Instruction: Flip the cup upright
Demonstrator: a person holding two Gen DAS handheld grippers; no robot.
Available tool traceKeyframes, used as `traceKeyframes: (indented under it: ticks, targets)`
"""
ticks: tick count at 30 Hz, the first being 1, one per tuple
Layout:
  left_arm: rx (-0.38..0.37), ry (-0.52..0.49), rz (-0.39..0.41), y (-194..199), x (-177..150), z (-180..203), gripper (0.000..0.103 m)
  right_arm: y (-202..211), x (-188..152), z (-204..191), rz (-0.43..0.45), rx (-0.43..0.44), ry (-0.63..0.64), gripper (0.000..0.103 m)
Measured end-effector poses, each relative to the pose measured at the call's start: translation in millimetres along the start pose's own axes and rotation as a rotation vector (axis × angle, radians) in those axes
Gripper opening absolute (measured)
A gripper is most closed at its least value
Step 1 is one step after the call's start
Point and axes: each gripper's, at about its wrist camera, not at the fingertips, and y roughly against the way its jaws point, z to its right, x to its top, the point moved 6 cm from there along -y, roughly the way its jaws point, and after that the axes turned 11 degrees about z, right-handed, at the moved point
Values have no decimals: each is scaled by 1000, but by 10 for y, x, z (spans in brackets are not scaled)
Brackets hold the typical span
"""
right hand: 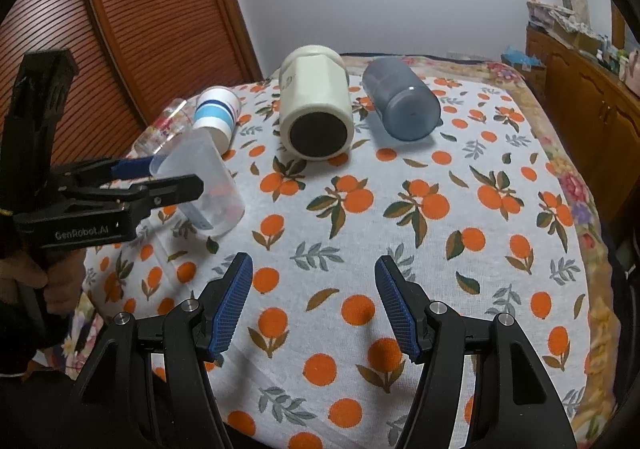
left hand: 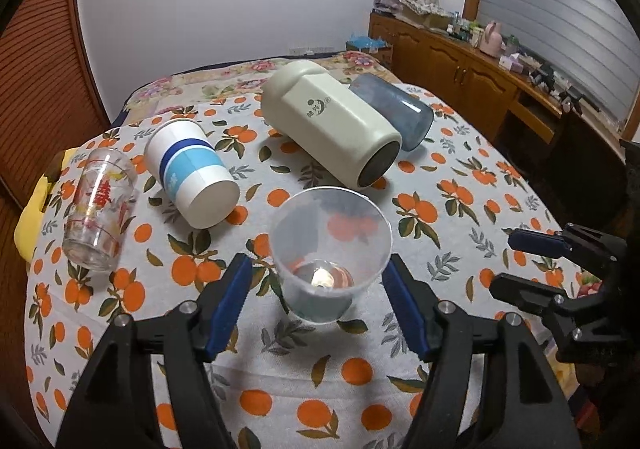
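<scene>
A clear plastic cup (left hand: pixel 330 253) stands upright on the orange-print tablecloth (left hand: pixel 440 233), mouth up. My left gripper (left hand: pixel 318 277) is open, its blue-padded fingers on either side of the cup with a small gap on each side. In the right wrist view the left gripper (right hand: pixel 168 173) straddles the same cup (right hand: pixel 204 185) at the left. My right gripper (right hand: pixel 314 273) is open and empty above the cloth, well right of the cup. It shows at the right edge of the left wrist view (left hand: pixel 516 261).
Several other cups lie on their sides behind: a printed glass (left hand: pixel 98 209), a white paper cup with blue bands (left hand: pixel 190 173), a cream mug (left hand: pixel 332 125) and a blue-grey tumbler (left hand: pixel 394 111). A wooden cabinet (left hand: pixel 460 65) stands to the right, a louvred door (right hand: pixel 132 21) to the left.
</scene>
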Motion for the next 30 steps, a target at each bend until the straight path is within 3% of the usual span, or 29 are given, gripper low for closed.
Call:
traceKeyframes:
  ticks: [11, 20, 30]
  targets:
    - [51, 14, 138, 527, 14, -117, 71, 146, 211, -204, 117, -20, -10, 69]
    - [129, 7, 257, 846, 49, -231, 77, 276, 314, -305, 243, -68, -31, 88]
    - [151, 41, 317, 966, 2, -304, 88, 349, 352, -296, 301, -136, -20, 95]
